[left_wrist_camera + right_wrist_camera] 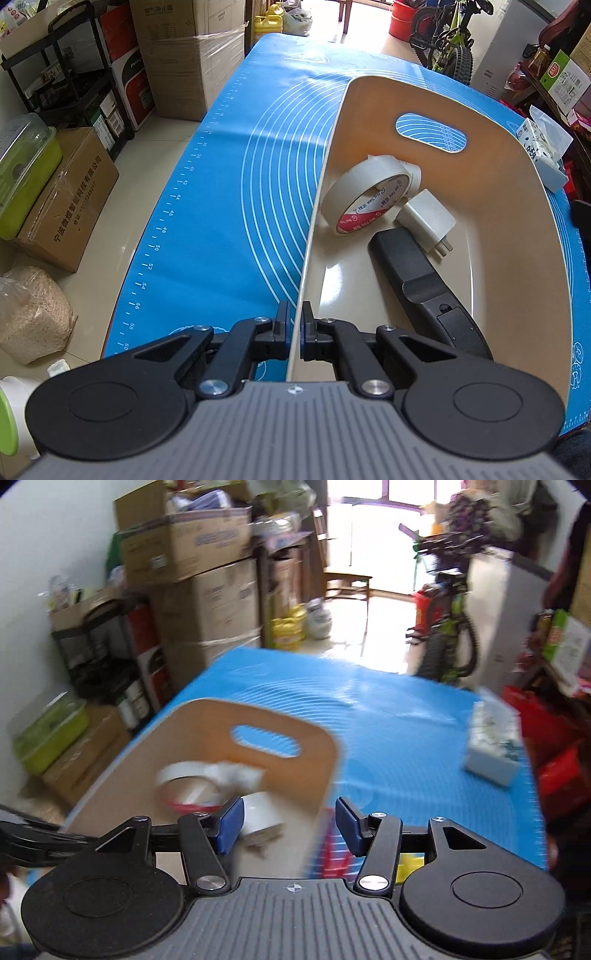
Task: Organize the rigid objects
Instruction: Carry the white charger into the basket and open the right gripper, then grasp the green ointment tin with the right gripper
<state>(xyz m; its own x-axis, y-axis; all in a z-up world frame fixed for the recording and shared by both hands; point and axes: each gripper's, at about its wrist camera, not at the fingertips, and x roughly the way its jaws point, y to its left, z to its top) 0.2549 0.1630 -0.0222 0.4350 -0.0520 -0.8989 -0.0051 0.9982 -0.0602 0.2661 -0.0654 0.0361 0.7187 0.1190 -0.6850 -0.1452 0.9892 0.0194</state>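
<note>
A beige bin [498,206] with a handle slot stands on the blue mat [229,206]. Inside lie a roll of white tape [364,197], a white charger plug [426,219] and a black remote-like device [424,291]. My left gripper [294,325] is shut on the bin's left wall. In the blurred right wrist view my right gripper [290,821] is open and empty above the bin's [177,746] near right corner. The tape [192,781] and the plug [260,814] show there. A red, blue and yellow object [332,853] lies beside the bin below the gripper.
A tissue pack [546,147] [493,746] lies on the mat's right side. Cardboard boxes [184,59], a black shelf [70,74] and a green container [22,177] stand on the floor to the left. A bicycle [447,37] stands beyond the table.
</note>
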